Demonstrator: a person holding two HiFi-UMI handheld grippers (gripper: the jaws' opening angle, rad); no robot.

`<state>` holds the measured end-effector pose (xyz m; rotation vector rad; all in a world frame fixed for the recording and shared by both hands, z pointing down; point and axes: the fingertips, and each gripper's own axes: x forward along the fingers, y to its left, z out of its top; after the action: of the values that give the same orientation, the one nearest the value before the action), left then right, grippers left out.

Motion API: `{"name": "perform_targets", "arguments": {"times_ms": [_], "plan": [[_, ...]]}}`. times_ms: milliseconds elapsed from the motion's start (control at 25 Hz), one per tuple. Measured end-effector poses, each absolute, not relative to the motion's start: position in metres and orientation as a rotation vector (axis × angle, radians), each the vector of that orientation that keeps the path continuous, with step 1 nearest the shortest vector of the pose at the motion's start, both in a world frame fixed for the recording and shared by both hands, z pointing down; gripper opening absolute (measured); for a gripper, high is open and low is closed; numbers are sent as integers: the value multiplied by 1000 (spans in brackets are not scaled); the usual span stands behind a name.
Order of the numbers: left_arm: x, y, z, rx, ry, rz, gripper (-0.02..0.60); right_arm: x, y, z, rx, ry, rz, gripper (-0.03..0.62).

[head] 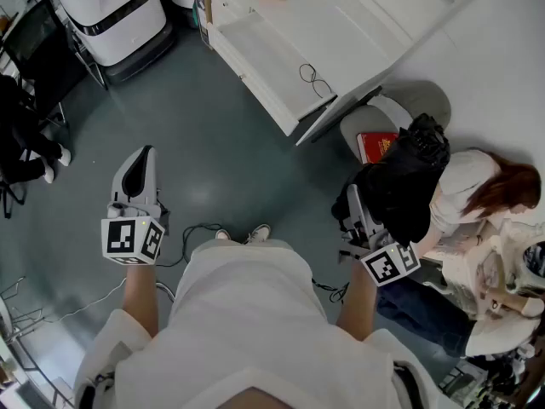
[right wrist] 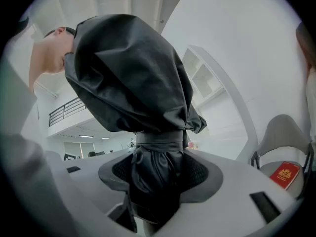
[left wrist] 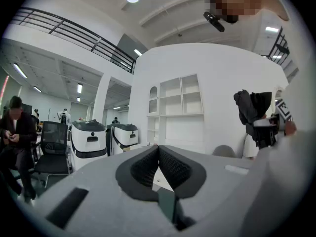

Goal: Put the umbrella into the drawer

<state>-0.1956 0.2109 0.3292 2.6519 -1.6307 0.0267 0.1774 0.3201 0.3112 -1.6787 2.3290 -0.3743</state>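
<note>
— Checking grips. Right gripper (right wrist: 159, 177)?

— Jaws clamped on the folded black umbrella (right wrist: 143, 107). The pads press its strapped lower part and the canopy bulges above them. Pointing level.

— Left gripper (left wrist: 159, 151)?

— Jaws together at the tips, nothing between them. Also level, held out over the floor (head: 230, 152).

— Where's the umbrella against the drawer?

— Well apart. The umbrella is in the air at the head view's right, near a seated person (head: 481, 190). The white cabinet (head: 341, 24) sits at the top of that view, with what looks like a pulled-out drawer (head: 255, 54) on its near side. A thin black wire loop (head: 315, 79) lies on the white top beside it.

— Floor?

— Dull grey-green, smooth. A dark cable (head: 192, 231) trails by the wearer's shoes (head: 243, 234).

— Rest of the room?

— Two white machines with dark trim (left wrist: 106, 139) stand at the left, with a person in black (left wrist: 17, 127) seated near them. A grey chair (head: 430, 100) with a red booklet (head: 375, 146) on its seat is just beside the cabinet. A railed upper gallery (left wrist: 74, 33) runs overhead.
</note>
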Motion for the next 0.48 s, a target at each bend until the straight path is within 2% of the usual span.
{"name": "perform_targets", "arguments": {"times_ms": [480], "plan": [[-183, 210, 328, 2634, -1638, 30, 14, 190, 317, 309, -1699, 2341, -368, 239]]}}
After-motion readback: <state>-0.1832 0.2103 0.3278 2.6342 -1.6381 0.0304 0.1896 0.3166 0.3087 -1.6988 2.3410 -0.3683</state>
